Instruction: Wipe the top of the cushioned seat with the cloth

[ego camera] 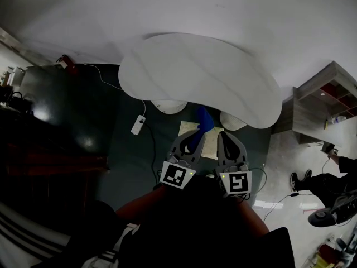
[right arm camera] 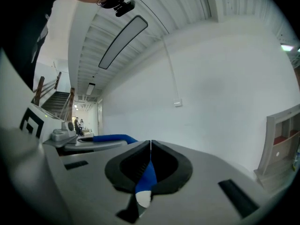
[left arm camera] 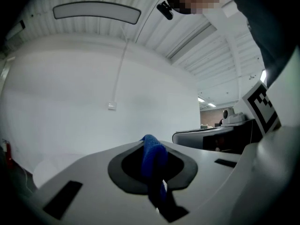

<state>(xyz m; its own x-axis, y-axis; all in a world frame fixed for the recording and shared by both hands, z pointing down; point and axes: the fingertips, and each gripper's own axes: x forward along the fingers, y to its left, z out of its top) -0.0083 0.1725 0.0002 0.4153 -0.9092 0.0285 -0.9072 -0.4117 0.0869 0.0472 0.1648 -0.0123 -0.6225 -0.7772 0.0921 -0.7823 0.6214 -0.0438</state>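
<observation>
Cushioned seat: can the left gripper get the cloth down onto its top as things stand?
Probably yes. The left gripper, shut on the cloth, hangs above the cushioned seat; nothing shows between them, though the table rim is close.

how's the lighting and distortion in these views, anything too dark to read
Head view: underexposed, the left side nearly black bar one glare patch, and fisheye bows the white curved surface. Left gripper view: bright wall, black vignetted corners, blue cloth clear. Right gripper view: similar, with a curved ceiling light.
</observation>
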